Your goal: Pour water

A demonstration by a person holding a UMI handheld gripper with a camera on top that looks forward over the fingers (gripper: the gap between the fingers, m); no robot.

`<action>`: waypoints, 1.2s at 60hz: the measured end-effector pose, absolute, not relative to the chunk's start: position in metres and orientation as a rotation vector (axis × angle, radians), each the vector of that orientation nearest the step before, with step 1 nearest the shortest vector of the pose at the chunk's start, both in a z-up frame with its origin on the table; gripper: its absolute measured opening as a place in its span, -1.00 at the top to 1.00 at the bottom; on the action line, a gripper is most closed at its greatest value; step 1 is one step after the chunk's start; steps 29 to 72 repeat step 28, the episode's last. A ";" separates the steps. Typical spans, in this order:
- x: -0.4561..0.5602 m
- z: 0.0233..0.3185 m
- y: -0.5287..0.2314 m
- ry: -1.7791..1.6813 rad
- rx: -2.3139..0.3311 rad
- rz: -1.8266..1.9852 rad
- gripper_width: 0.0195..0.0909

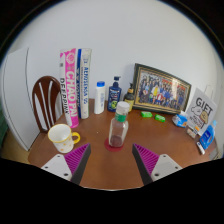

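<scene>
Wooden table [110, 170], books [78, 85] behind bottle [119, 128]

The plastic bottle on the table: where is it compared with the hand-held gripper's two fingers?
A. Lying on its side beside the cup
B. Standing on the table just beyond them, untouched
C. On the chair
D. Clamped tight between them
B: the bottle stands upright on the table ahead of the open hand-held gripper, clear of both fingers.

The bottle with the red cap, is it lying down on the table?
No, the bottle stands upright on the table, just ahead of the open hand-held gripper and beside the yellow cup.
</scene>
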State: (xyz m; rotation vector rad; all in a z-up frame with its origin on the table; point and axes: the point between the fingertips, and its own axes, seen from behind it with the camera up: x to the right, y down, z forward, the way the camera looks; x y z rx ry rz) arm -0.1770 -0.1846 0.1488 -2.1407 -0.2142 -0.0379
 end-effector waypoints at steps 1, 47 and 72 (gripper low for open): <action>-0.177 0.152 -0.192 -0.207 -2.147 -0.038 -0.85; -0.193 0.180 -0.277 -0.128 -2.156 -0.083 -0.84; -0.193 0.180 -0.277 -0.128 -2.156 -0.083 -0.84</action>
